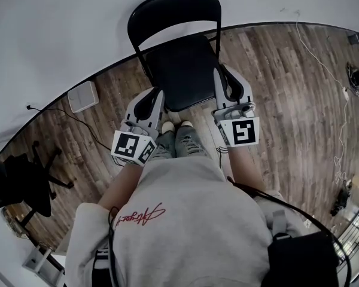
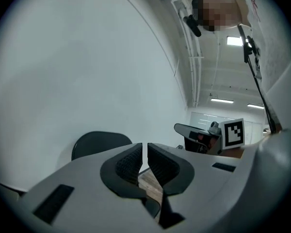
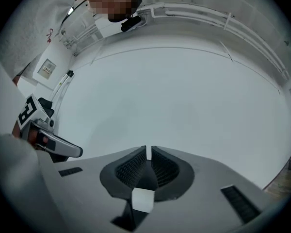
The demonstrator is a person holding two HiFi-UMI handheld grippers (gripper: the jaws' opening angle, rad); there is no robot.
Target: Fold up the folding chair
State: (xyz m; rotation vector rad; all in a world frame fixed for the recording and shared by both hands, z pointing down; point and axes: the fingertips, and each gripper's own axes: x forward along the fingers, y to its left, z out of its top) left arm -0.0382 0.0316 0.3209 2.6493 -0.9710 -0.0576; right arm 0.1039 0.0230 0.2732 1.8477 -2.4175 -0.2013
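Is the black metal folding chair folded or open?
Open: the black folding chair stands with seat spread flat, backrest upright.

The person is standing with the left forearm (image 1: 121,181) and right forearm (image 1: 246,169) reaching forward, a gripper at the end of each. The left gripper (image 1: 160,95) is pointing away from the body, jaws pressed together on nothing. The right gripper (image 1: 218,78) is lying parallel, slightly farther out, likewise closed and empty.

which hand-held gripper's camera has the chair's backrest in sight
The left hand-held gripper: its view shows the dark, rounded chair backrest just left of its shut jaws. Ahead of the right hand-held gripper, that view shows only white wall.
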